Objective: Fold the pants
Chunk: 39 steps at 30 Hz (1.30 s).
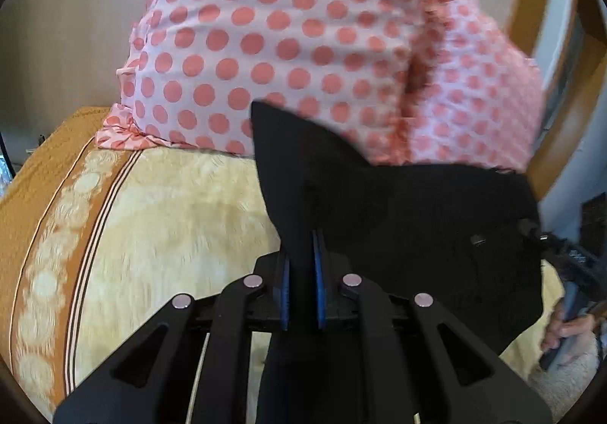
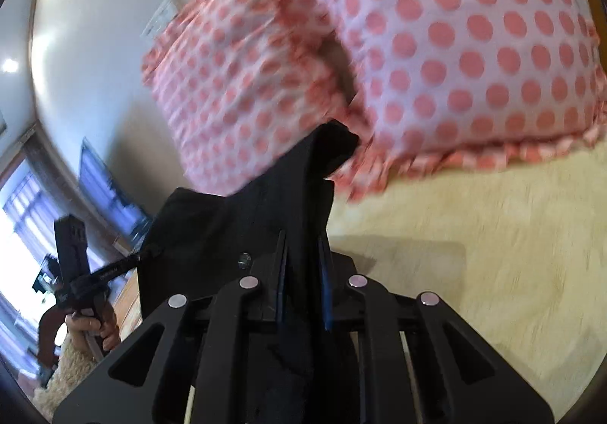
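Observation:
The black pants [image 1: 398,219] hang stretched between my two grippers above the bed. My left gripper [image 1: 302,245] is shut on one edge of the cloth, which sticks up between its blue pads [image 1: 318,272]. My right gripper [image 2: 303,253] is shut on the other edge of the pants [image 2: 242,219], with a black corner poking up past the fingers. The right gripper also shows at the right of the left wrist view [image 1: 550,245], and the left gripper at the left of the right wrist view [image 2: 148,253], each gripping the cloth.
A cream and orange patterned bedspread [image 1: 170,219] lies below. Two pink polka-dot pillows [image 1: 265,37] [image 2: 474,44] stand at the head of the bed. A wooden headboard curve [image 1: 561,56] is at the right. A window [image 2: 22,234] is at the far left.

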Available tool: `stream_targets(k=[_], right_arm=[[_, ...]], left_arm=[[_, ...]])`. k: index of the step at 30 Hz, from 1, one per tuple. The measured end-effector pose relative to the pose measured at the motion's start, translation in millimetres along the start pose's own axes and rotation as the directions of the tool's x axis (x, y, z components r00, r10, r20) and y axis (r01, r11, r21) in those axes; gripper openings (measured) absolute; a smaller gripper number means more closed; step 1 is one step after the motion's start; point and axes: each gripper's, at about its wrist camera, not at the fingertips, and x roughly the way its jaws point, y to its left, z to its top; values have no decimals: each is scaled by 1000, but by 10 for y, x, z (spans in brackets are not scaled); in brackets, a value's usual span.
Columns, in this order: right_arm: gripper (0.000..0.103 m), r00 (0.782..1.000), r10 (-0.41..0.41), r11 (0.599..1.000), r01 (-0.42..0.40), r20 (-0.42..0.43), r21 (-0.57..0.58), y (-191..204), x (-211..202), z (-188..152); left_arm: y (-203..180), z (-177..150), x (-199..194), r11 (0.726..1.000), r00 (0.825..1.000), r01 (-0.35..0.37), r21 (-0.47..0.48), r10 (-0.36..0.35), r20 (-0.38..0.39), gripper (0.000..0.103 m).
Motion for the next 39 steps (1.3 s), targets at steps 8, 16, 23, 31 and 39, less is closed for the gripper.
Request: stream_targets(k=[8,16,23,31,39], right_arm=[[21,963,-213,973,224,-166,49,-380,647,-125],[74,992,-126,988,124,-27,-87,169,-83,-346],[73,973,-81,996,71,-216,-57,250,182,-767],[93,988,-72,995,80,-139,52,316,-194,-812],[102,950,-301,943,283,-82,-175,775,-350,-1466]], left_arm=[[162,-87,839,992,980,-120,-31,113,-164,20],[-154,-248,-93,999,998,-32,9,32,48,71],[-390,-724,124,993,982,113,-15,-114,-151,89],[-553,-892,-1,997,995,-4,72,11,-97,99],[-576,-1413,-572,951,967,-255,177,251,44,101]])
